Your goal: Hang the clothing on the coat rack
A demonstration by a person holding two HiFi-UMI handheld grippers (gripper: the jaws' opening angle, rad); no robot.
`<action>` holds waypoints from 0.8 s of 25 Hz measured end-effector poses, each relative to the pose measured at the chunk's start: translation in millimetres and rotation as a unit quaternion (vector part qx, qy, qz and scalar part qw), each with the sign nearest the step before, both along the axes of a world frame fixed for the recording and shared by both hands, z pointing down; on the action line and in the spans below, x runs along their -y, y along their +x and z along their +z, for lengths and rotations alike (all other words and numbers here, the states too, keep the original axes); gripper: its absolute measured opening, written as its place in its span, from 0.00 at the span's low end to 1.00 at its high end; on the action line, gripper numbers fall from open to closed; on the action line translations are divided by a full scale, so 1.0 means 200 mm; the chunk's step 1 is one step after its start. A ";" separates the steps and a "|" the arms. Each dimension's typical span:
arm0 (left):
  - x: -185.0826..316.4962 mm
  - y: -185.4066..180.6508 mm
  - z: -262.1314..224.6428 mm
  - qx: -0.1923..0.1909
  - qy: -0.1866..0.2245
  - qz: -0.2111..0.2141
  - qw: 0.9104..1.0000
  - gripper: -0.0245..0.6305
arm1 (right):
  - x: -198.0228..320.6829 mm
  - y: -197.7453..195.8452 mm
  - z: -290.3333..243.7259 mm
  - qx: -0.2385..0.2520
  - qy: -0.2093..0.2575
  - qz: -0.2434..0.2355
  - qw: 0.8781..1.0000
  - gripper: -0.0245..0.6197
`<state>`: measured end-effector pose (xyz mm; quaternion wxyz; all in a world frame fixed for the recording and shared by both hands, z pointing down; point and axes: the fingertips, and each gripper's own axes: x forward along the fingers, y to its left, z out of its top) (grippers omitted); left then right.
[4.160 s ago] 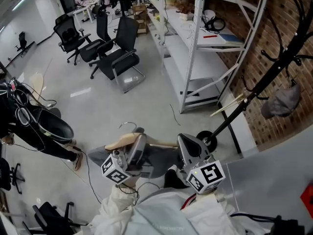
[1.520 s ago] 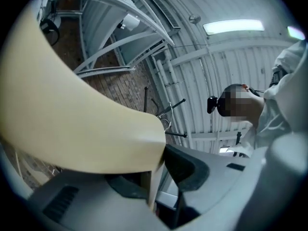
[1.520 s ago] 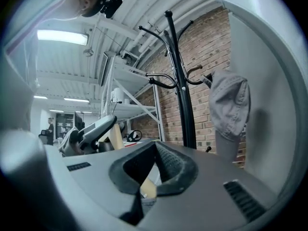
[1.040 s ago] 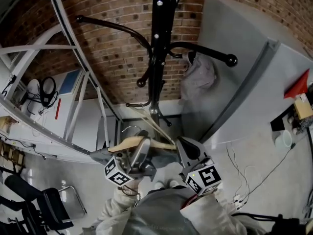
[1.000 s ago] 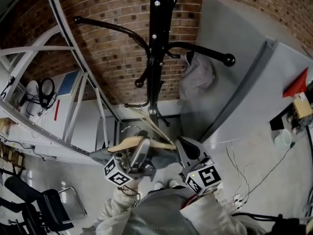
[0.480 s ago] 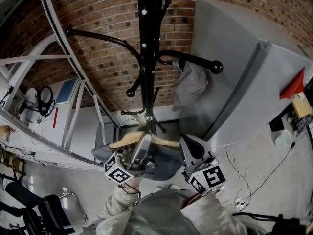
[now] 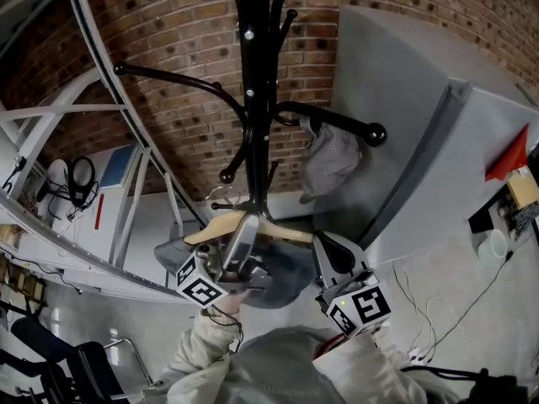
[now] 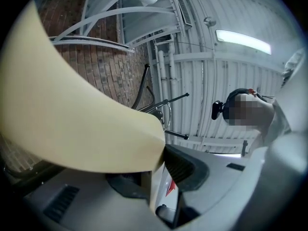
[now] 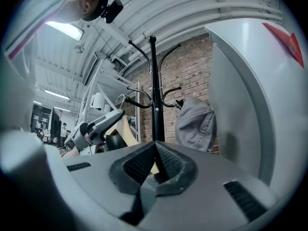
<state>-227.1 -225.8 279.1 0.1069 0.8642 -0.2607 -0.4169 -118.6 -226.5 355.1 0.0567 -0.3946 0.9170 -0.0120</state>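
A black coat rack (image 7: 255,99) stands against the brick wall, and a grey garment (image 7: 331,160) hangs on one of its right arms. My left gripper (image 7: 246,225) is shut on a wooden hanger (image 7: 286,232) just in front of the rack's pole. Grey clothing (image 7: 282,280) drapes from the hanger below it. In the left gripper view the hanger (image 8: 72,114) fills the frame, pinched at the left gripper (image 8: 161,153). My right gripper (image 7: 324,244) sits beside the hanger's right end, shut with nothing seen between its pads. The right gripper view shows the right gripper (image 9: 156,155), the rack (image 9: 154,95) and the hung garment (image 9: 196,124).
A white metal shelving frame (image 7: 109,116) stands left of the rack. A tall grey cabinet (image 7: 396,99) stands close on its right. An office chair (image 7: 76,364) is at lower left, and cables lie on the floor (image 7: 455,301) at lower right.
The person has turned from the office room toward the rack. Over the last second both grippers and the hanger have risen closer to the rack's pole.
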 end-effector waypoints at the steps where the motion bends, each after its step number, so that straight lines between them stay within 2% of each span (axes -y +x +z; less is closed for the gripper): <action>1: 0.01 -0.01 -0.01 0.000 0.003 0.000 1.000 0.21 | 0.01 0.00 0.00 0.002 0.002 0.001 1.000 0.08; 9: 0.13 -0.04 -0.05 0.002 0.012 0.007 1.000 0.21 | 0.11 -0.03 -0.01 0.007 0.005 0.007 1.000 0.08; 20: 0.30 -0.03 0.01 -0.007 -0.007 0.025 1.000 0.21 | 0.22 -0.01 0.03 -0.002 -0.005 0.018 1.000 0.08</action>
